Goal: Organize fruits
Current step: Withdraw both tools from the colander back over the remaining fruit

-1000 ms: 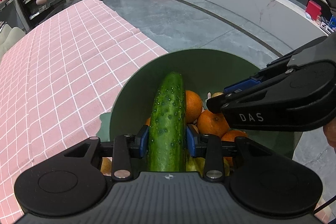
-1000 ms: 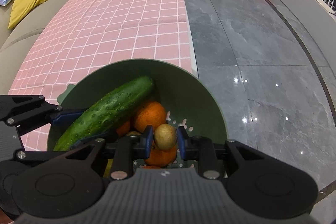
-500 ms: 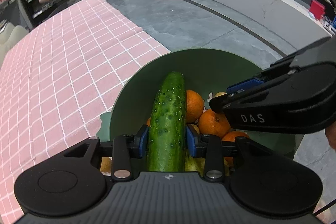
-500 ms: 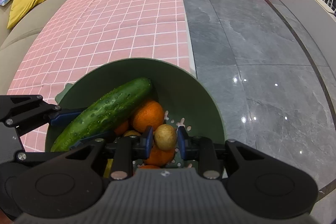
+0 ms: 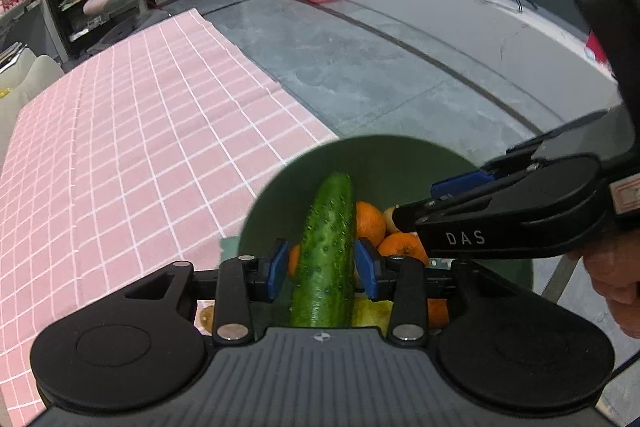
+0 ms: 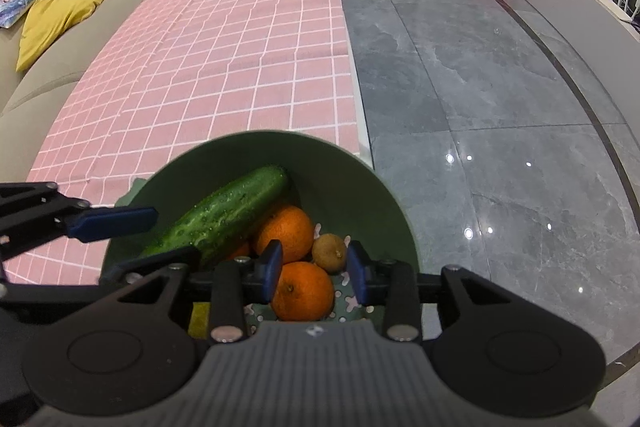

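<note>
Left gripper [image 5: 322,263] fingers spread beside cucumber [image 5: 326,247]; right gripper [image 6: 314,269] wide, empty over green bowl [image 6: 372,187]. Risk: cucumber rolling, knocking oranges [image 6: 302,291].

Both grippers spread, side by side over the bowl

The left gripper [image 5: 322,265] points forward and down, its blue fingers [image 5: 277,269] spread with a small gap on each side of the cucumber [image 5: 326,259] lying between them, so it is not squeezing. The right gripper [image 6: 312,271] reaches in from the right, close beside the left one, its blue fingers [image 6: 356,275] parted and gripping nothing, standing above an orange [image 6: 303,291]. In the left view its black body crosses just ahead of the left gripper, and the person's bare right hand [image 5: 618,283] grips its handle at the frame's edge.
</note>
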Demonstrator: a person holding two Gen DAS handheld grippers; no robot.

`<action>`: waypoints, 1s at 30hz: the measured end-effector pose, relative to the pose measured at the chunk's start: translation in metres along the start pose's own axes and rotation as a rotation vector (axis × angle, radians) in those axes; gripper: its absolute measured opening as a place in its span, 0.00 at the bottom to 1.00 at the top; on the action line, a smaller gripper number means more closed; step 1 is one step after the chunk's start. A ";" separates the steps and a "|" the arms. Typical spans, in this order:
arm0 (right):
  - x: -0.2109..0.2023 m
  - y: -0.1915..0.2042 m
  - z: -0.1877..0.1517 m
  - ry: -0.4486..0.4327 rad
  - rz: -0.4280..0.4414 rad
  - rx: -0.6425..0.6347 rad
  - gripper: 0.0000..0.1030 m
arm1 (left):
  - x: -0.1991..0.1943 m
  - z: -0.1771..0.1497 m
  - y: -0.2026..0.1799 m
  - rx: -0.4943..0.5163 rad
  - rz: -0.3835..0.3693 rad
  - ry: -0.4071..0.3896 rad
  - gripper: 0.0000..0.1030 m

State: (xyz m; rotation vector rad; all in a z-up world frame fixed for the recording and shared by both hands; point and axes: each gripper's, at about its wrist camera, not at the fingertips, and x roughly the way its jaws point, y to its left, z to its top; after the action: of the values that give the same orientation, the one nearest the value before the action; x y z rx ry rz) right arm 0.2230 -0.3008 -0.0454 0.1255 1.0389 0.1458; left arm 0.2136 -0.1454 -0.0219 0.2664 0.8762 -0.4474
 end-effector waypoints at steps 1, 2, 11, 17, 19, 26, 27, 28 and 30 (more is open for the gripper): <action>-0.002 0.001 0.000 -0.004 -0.001 -0.003 0.32 | -0.004 0.000 0.003 -0.010 -0.002 -0.009 0.44; -0.004 0.001 0.001 -0.009 0.001 -0.005 0.32 | -0.010 0.000 0.007 -0.023 -0.001 -0.019 0.45; -0.032 0.020 -0.002 -0.064 0.032 -0.046 0.32 | -0.049 -0.016 0.047 -0.119 0.036 -0.073 0.45; -0.045 0.050 -0.018 -0.114 0.047 -0.103 0.32 | -0.062 -0.046 0.073 -0.152 0.065 -0.050 0.47; -0.047 0.064 -0.026 -0.123 0.044 -0.133 0.32 | -0.064 -0.058 0.082 -0.164 0.071 -0.038 0.48; -0.049 0.125 -0.070 -0.190 0.042 -0.231 0.32 | -0.072 -0.096 0.108 -0.193 0.088 -0.010 0.48; -0.049 0.134 -0.077 -0.200 0.047 -0.249 0.32 | -0.072 -0.099 0.112 -0.201 0.086 -0.010 0.48; -0.049 0.143 -0.084 -0.213 0.046 -0.264 0.32 | -0.073 -0.102 0.115 -0.208 0.085 -0.011 0.48; -0.046 0.159 -0.098 -0.220 0.043 -0.291 0.31 | -0.075 -0.109 0.121 -0.217 0.084 -0.014 0.48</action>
State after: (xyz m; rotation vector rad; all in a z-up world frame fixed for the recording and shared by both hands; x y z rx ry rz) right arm 0.1060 -0.1491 -0.0285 -0.0981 0.7863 0.3136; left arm 0.1563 0.0243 -0.0250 0.0998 0.8882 -0.2726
